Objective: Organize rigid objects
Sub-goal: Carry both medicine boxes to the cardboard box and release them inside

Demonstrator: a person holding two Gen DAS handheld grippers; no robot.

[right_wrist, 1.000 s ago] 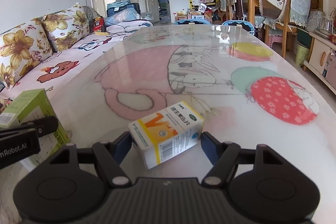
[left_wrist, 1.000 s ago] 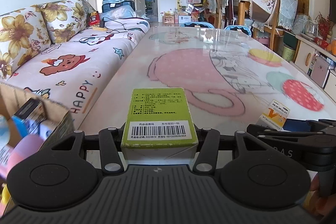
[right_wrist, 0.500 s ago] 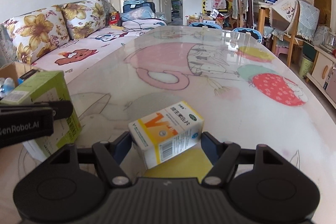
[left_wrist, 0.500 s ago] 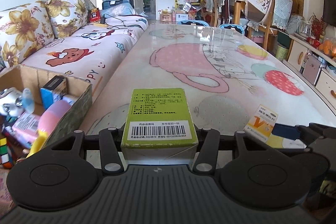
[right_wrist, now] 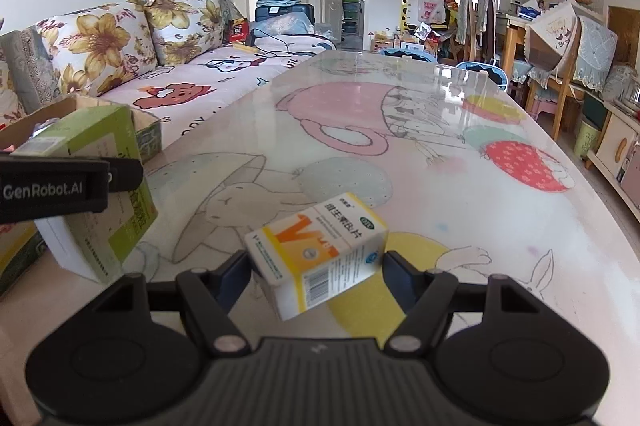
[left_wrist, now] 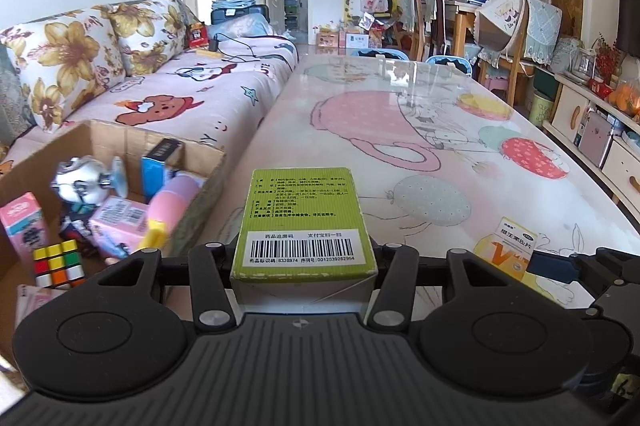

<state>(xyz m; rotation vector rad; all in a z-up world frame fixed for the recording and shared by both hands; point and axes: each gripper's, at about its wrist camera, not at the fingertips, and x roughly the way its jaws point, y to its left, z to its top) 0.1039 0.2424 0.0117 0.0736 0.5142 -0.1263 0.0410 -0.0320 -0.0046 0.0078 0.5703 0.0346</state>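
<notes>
We see the left gripper [left_wrist: 304,258] clamped on the green box [left_wrist: 303,222], one jaw pressed to each long side. The box lies flat between them, barcode label facing up and toward the camera, and it is held clear above the table [left_wrist: 420,154], close to that table's left edge. In the right wrist view the same green box [right_wrist: 96,194] appears at far left, tilted, with a black finger marked "GenRobot.AI" across its side.

The right gripper [right_wrist: 316,266] grips the orange-and-white box [right_wrist: 320,246]. The box sits skewed between the jaws, one corner pointing at the camera, its small barcode on the lower face. It too is off the table surface. From the left wrist view we note this orange-and-white box [left_wrist: 506,246] low on the right, with a blue pad against its right side.

Just left of the green box, below it, stands an open cardboard box [left_wrist: 120,138] beside the table edge. Inside we record a Rubik's cube [left_wrist: 58,262], pink cartons [left_wrist: 24,226], a blue carton [left_wrist: 154,170], a pink cylinder [left_wrist: 174,202] and a white-and-silver toy [left_wrist: 80,182]; the items lie jumbled and touching one another.

The table carries a glossy cartoon cloth with a pink teapot and a red strawberry. Behind the cardboard box runs a sofa [left_wrist: 180,102] with floral cushions [left_wrist: 68,54]. Chairs [left_wrist: 516,26] stand at the far right.
</notes>
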